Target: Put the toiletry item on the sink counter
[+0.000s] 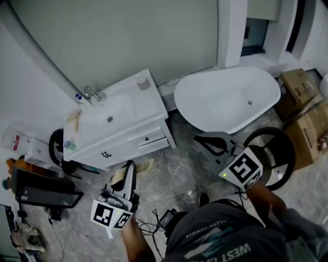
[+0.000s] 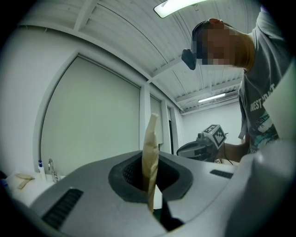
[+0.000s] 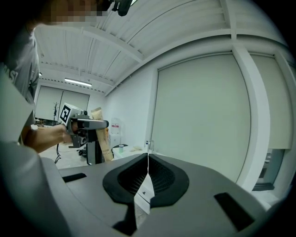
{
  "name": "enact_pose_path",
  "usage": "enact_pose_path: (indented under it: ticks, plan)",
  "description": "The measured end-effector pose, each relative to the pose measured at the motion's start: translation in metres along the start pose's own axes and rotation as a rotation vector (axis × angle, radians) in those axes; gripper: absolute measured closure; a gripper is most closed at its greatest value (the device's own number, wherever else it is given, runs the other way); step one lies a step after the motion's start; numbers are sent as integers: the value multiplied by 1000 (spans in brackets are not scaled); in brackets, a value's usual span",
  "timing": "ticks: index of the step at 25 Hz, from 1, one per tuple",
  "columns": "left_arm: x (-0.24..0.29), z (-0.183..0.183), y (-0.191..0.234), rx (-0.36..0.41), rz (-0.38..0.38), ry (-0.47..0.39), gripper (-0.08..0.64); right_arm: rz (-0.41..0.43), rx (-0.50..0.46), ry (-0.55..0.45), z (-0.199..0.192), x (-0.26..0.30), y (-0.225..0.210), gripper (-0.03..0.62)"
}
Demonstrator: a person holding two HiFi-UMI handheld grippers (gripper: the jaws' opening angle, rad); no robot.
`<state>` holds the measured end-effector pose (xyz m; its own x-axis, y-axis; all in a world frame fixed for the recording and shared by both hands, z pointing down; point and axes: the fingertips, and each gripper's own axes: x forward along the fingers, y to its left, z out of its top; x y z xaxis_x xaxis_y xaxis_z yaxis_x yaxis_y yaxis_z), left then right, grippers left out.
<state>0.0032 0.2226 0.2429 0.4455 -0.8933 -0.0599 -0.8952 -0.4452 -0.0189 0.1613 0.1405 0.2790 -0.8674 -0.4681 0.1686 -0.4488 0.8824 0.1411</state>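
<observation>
Brightness: even, rather dim indoor light, greenish-grey cast.
Source: ceiling strip lamp (image 2: 178,5), glaring white.
Shadows: faint and soft on the floor (image 1: 174,169) far below the lamp.
Distortion: left gripper view and right gripper view fisheye, corners black, lines bowed.

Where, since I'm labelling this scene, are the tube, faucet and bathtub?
tube (image 2: 150,155), left gripper view, middle of its flat body
faucet (image 1: 92,94), head view, its spout
bathtub (image 1: 225,100), head view, bare inner floor

I see the white bench (image 1: 149,104) carrying a tap (image 1: 93,94) at its back edge and a cup (image 1: 143,82) at its back right corner.
</observation>
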Motion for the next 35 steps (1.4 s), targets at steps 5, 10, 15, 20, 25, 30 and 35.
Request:
enact_pose_path:
  ticks: [5, 10, 15, 20, 25, 30, 35]
  plan:
    - [19, 4, 12, 5, 11, 5, 563, 4, 25, 0, -5, 14, -22, 561]
    - [39, -2, 40, -1, 6, 1, 563, -6, 33, 13, -10, 34, -37, 561]
    - [68, -5, 78, -6, -55, -27, 563, -82, 26, 21, -7, 55, -58, 561]
    - [96, 3, 115, -5, -119, -57, 563, -127, 14, 31, 2, 85, -70, 561]
    - [117, 0, 148, -17, -161, -50, 563, -157, 28, 41, 5, 117, -82, 561]
    - [126, -4, 172, -23, -187, -45, 563, -182, 37, 55, 2, 139, -88, 561]
    - [132, -5, 193, -25, -209, -49, 563, -213, 33, 67, 4, 153, -93, 561]
